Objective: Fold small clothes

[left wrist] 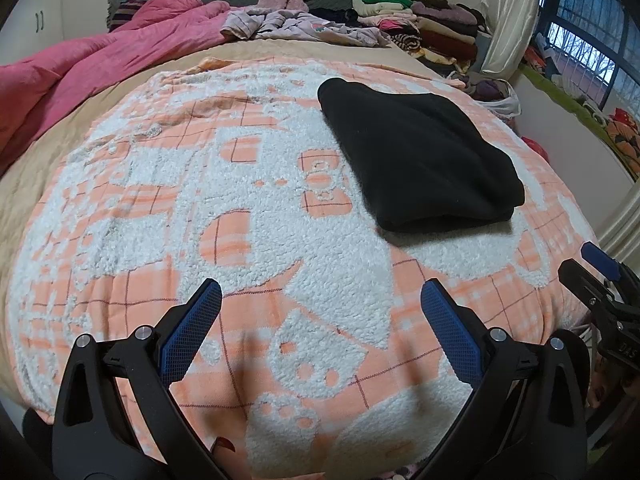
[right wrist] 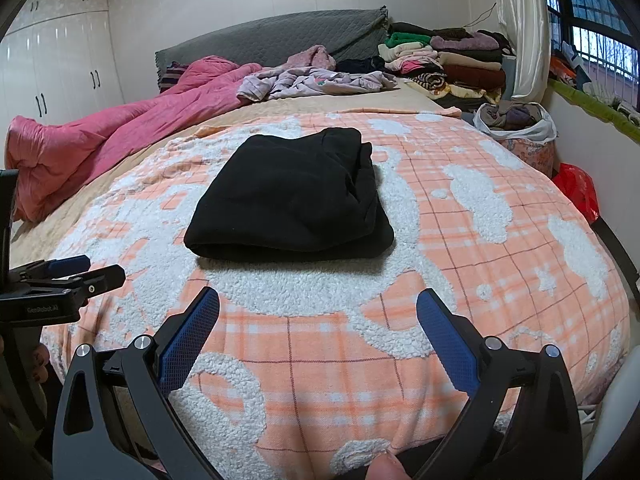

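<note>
Plainly, the black garment (right wrist: 290, 196) lies folded into a thick, compact rectangle on the orange-and-white blanket (right wrist: 460, 264), a little ahead of the near edge of the bed. Its rounded fold faces near, and its looser layered edges sit on the right side. It rests there alone, touching neither tool, which suits a piece that looks finished and set down flat so the fold keeps its shape.

The right gripper (right wrist: 318, 334) hovers just near of the garment with its blue fingers (right wrist: 446, 344) spread wide and nothing between them. The left gripper (left wrist: 320, 328) is likewise released and empty, held over bare blanket to the left of the garment (left wrist: 416, 156). Both appear drawn back toward the near edge, probably to leave the fold undisturbed.

At the far end lie a pink quilt (right wrist: 120, 136), a loose heap of pale clothes (right wrist: 316, 80) and a stack of folded clothes (right wrist: 452, 60) at the far right. My judgement is that the next piece would come from that loose heap.
</note>
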Available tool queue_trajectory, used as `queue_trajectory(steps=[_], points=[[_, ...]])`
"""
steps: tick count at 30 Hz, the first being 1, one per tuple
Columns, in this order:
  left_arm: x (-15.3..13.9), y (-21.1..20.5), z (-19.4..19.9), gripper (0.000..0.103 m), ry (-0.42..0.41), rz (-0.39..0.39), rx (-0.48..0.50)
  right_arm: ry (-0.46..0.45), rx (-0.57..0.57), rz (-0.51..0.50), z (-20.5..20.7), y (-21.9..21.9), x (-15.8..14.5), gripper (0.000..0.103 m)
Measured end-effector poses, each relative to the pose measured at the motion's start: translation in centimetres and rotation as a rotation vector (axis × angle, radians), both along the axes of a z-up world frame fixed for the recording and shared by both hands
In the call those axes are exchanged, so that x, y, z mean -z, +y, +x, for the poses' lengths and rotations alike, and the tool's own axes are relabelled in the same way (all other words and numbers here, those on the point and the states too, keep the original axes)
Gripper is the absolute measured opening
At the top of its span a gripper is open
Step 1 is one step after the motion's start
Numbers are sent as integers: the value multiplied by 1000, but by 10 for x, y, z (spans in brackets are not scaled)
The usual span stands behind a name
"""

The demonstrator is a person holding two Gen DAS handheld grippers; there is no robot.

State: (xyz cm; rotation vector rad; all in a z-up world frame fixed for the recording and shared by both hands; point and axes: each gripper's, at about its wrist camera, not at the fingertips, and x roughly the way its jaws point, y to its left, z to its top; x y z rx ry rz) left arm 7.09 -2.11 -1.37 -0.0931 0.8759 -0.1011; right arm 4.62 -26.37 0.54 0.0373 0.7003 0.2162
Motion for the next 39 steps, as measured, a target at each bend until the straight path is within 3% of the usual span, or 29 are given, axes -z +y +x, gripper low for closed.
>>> queue_trajectory(steps=[29,34,39], points=[[-3,2,-2,93,0,27,1,1,10,0,-1,-4,-2,98],[-3,12,-3,93,8,34,-1,2,93,14,-3,-27,-1,98],[1,46,0,93,15,26,-76,3,285,2,-15,-84,4,98]])
